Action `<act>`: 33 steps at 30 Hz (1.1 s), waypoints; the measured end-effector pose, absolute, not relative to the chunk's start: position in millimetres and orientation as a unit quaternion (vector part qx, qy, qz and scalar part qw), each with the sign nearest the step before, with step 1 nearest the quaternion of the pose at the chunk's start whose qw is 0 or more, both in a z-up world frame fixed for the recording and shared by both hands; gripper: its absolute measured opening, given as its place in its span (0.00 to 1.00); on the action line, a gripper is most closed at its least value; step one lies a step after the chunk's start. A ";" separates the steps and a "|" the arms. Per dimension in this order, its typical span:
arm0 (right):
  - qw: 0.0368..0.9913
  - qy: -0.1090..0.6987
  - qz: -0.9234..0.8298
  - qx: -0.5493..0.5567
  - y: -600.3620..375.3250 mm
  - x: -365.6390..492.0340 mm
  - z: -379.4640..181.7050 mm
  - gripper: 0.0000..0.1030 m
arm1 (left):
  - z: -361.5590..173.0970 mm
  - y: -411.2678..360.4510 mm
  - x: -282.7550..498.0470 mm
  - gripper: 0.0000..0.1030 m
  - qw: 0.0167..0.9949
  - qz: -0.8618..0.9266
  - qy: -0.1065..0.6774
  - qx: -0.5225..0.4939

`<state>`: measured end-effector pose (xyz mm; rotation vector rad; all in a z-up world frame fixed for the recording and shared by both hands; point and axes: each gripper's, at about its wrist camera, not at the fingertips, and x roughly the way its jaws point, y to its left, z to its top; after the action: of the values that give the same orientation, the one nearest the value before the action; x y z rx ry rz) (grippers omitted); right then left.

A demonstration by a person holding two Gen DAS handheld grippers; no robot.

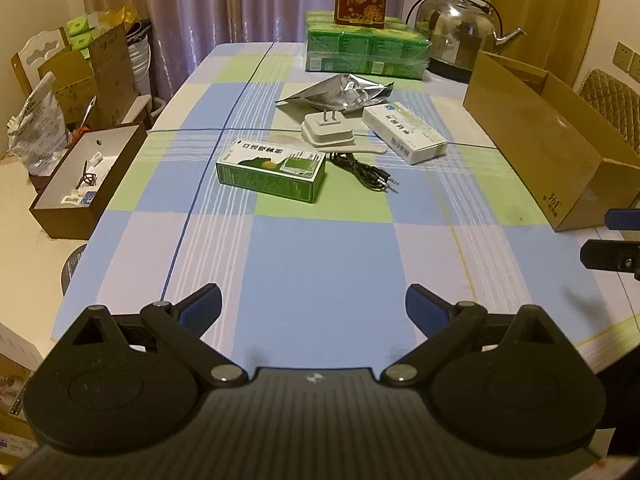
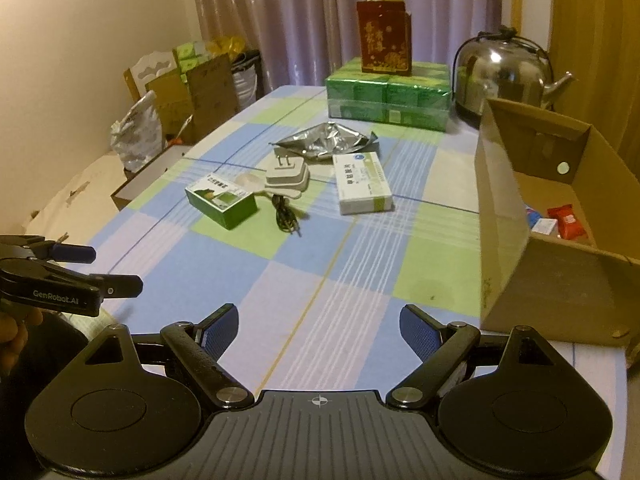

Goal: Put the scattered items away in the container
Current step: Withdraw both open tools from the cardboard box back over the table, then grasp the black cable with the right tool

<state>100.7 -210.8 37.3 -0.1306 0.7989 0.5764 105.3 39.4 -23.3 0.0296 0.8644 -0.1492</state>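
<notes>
**A:** Cardboard box [image 1: 552,152], the container, is sitting at about two o'clock from the left gripper [image 1: 314,308] in the left wrist view, on the checked tablecloth [image 1: 320,264]. What is lying loose?

**B:** Straight ahead at twelve o'clock, well apart from the fingers: a green box [image 1: 271,175], a white plug adapter [image 1: 327,131] resting on a pale flat piece, a black cable [image 1: 366,171], a white box [image 1: 404,132] and a crumpled foil pouch [image 1: 340,94]. The green box is lying nearest, its long axis running from ten to four o'clock. The left gripper is spreading its fingers wide and gripping nothing.

**A:** And the right wrist view?

**B:** The right gripper [image 2: 320,334] is also gaping wide and carrying nothing. The cardboard box is standing just beside it at two o'clock, its open top showing a red packet [image 2: 568,220] and other small packs inside. The scattered things are clustering at eleven to twelve o'clock; the white box [image 2: 363,184] is pointing roughly along twelve to six. The left gripper [image 2: 116,270] is showing at nine o'clock.

**A:** Which side seems better placed?

**B:** Probably the right for the white box, being nearer the container; the left for the green box [image 2: 221,202].

**A:** Anything unclear?

**B:** The container's far inside is cut off in both views, the box labels are too blurred to read, and the pale piece under the adapter is hard to identify.
</notes>
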 end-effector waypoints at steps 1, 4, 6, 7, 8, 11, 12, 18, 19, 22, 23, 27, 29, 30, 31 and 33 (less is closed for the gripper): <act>0.878 0.385 0.278 -0.064 -208.0 103.2 35.7 0.83 | -24.9 40.6 106.6 0.94 0.905 -0.072 0.419 0.013; 0.875 0.387 0.283 -0.067 -199.2 113.0 31.6 0.83 | -29.4 44.8 111.4 0.94 0.904 -0.069 0.422 0.010; 0.873 0.389 0.287 -0.069 -192.7 120.6 28.2 0.83 | -33.4 47.6 116.6 0.94 0.903 -0.067 0.424 0.008; 0.871 0.390 0.290 -0.070 -189.2 125.2 26.2 0.83 | -35.6 49.0 120.3 0.94 0.902 -0.066 0.426 0.009; 0.870 0.391 0.292 -0.071 -185.8 129.0 24.2 0.83 | -37.5 50.3 124.1 0.94 0.902 -0.066 0.427 0.010; 0.866 0.395 0.299 -0.076 -174.7 142.3 16.3 0.83 | -42.1 53.9 137.7 0.94 0.901 -0.071 0.428 0.013; 0.864 0.396 0.301 -0.076 -171.3 146.2 13.6 0.83 | -43.6 55.2 142.9 0.94 0.901 -0.074 0.427 0.016; 0.855 0.406 0.311 -0.088 -151.8 171.6 -5.2 0.83 | -53.9 63.5 181.4 0.94 0.899 -0.089 0.426 0.041; 0.853 0.408 0.312 -0.090 -149.0 176.0 -8.5 0.83 | -56.2 65.6 187.5 0.94 0.898 -0.091 0.428 0.043; 0.849 0.410 0.319 -0.098 -138.9 188.8 -16.8 0.83 | -63.3 72.1 202.0 0.94 0.896 -0.092 0.431 0.046; 0.848 0.408 0.322 -0.102 -134.8 192.7 -19.2 0.83 | -66.0 73.7 205.9 0.94 0.896 -0.090 0.433 0.050; 0.843 0.404 0.334 -0.124 -117.1 207.2 -26.9 0.78 | -72.9 81.8 219.1 0.94 0.896 -0.076 0.435 0.052; 0.839 0.401 0.342 -0.134 -108.9 213.6 -30.6 0.66 | -74.3 85.9 224.9 0.94 0.897 -0.068 0.434 0.045; 0.839 0.398 0.344 -0.139 -105.4 216.7 -32.6 0.65 | -74.8 87.5 227.8 0.94 0.898 -0.067 0.434 0.039; 0.838 0.395 0.346 -0.144 -102.0 220.0 -34.8 0.64 | -75.2 89.0 230.6 0.94 0.898 -0.066 0.434 0.032; 0.839 0.391 0.347 -0.151 -94.9 227.6 -39.9 0.62 | -74.6 90.2 234.8 0.94 0.899 -0.066 0.432 0.020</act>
<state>227.6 -94.9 -39.9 -0.3184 0.8279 0.7348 234.8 90.2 -74.6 0.0408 0.8933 -0.1360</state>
